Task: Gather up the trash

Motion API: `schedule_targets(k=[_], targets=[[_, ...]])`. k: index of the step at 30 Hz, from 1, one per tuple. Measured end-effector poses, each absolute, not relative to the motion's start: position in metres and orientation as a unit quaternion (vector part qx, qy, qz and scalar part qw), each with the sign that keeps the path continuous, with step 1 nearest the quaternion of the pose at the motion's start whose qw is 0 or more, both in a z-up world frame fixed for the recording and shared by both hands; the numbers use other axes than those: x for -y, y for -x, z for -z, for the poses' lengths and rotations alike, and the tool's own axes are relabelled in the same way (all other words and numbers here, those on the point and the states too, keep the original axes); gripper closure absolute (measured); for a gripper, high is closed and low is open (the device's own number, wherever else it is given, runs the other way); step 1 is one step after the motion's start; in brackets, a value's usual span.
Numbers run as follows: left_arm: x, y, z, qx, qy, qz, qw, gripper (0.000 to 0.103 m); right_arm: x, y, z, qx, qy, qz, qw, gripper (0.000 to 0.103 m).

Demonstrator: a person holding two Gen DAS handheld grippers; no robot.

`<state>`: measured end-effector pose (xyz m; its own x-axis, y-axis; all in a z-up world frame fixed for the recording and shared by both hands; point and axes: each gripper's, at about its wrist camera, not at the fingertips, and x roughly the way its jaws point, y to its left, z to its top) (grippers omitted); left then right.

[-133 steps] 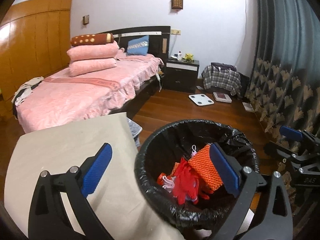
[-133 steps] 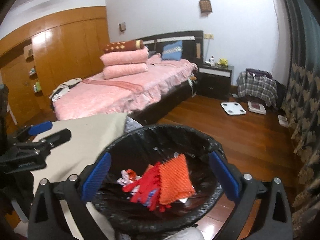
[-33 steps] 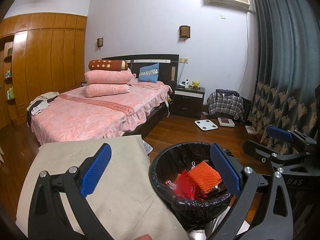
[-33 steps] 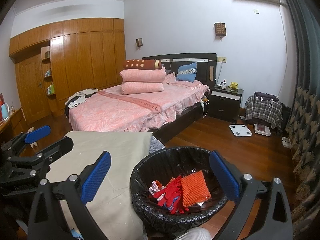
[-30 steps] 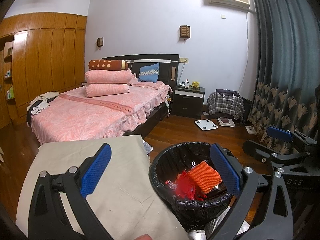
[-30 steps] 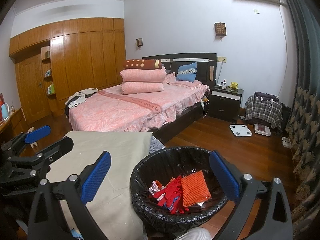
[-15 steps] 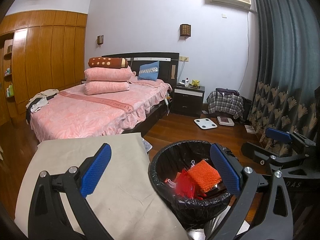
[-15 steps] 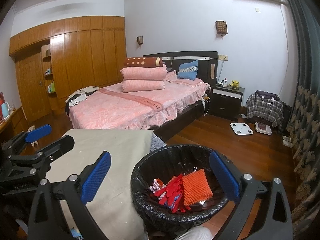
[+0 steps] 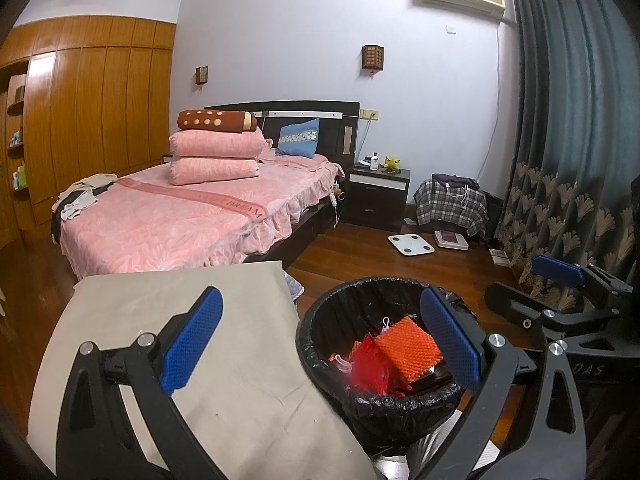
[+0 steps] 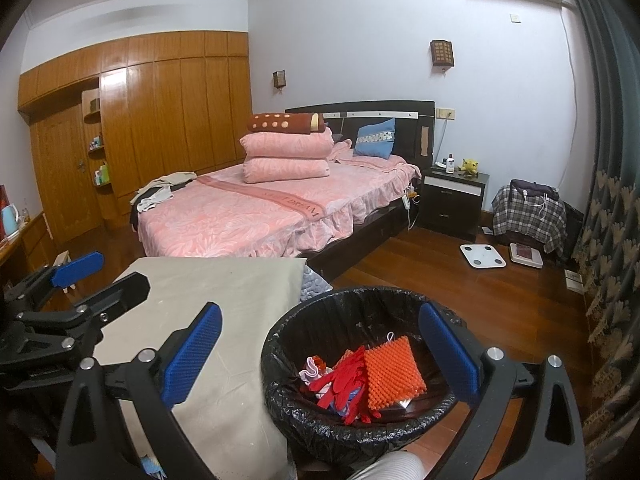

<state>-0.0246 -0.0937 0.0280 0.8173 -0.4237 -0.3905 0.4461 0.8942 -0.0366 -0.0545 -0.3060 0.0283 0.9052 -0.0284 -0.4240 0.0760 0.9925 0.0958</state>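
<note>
A round bin lined with a black bag [image 9: 320, 320] [image 10: 280, 400] stands on the wooden floor beside a beige-covered table [image 9: 168, 312] [image 10: 224, 280]. Inside lie an orange bumpy mesh piece [image 9: 408, 346] [image 10: 390, 372], red scraps [image 9: 370, 366] [image 10: 344, 384] and a small white-pink scrap [image 10: 310, 370]. My left gripper [image 9: 318, 340] hovers open above the table edge and the bin, holding nothing. My right gripper [image 10: 320, 350] is open over the bin, also holding nothing. Each gripper shows in the other's view: the right one [image 9: 560, 280] at right, the left one [image 10: 72, 276] at left.
A pink bed [image 9: 180, 216] with stacked pillows fills the middle of the room. A dark nightstand [image 9: 378, 196], a plaid-covered seat [image 9: 450, 204] and a white scale [image 9: 411, 245] lie beyond. A dark curtain [image 9: 568, 140] hangs at right, wooden wardrobes [image 10: 160, 120] at left.
Compared with 4.4 s ago, both grippers have risen and drawn back from the bin, which now looks smaller and lower. Over the last second the views shift only slightly.
</note>
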Motion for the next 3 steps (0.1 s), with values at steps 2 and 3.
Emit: schedule_targets(k=[2,3], targets=[[0.0942,0.0273,-0.0260,-0.199,-0.028,0.228,0.953,0.007,0.3063,0.0542,-0.0286,-0.216,-0.055,0.026,0.974,0.006],[0.0956,0.0248,-0.0261,-0.200,-0.028,0.227,0.953,0.007,0.3061,0.0541,-0.0276,-0.216,-0.055,0.026,0.974,0.006]])
